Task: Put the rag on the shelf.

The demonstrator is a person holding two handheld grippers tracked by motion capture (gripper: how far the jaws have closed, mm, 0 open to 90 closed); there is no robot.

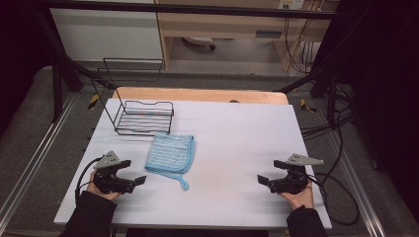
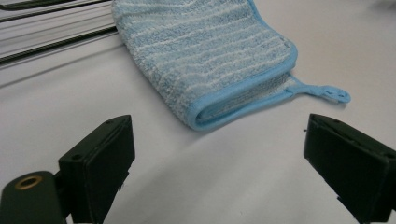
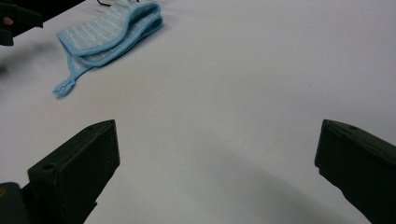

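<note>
Near the front-left edge of the white table (image 1: 237, 143) I've got the left gripper (image 1: 133, 173), jaws wide apart, nothing btwn them. The folded blue cloth (image 1: 170, 153) lies flat just beyond it, close but not touching; in the left gripper view the cloth (image 2: 205, 56) shows its folded edge facing me w/ bare table btwn it and the jaw tips. Hanging loop (image 1: 182, 181) trails off the cloth's near corner toward the front edge. Wire rack (image 1: 144, 117) sits behind the cloth at the table's back-left, just beside it; can't tell if they touch, prob a small gap. Right gripper (image 1: 269, 173) sits near the front-right edge, jaws also spread wide & empty, well apart from the cloth (image 3: 112, 30). Lots of open table btwn the two grippers and across the whole right half, up to the wooden strip (image 1: 197, 94) along the back edge
</note>
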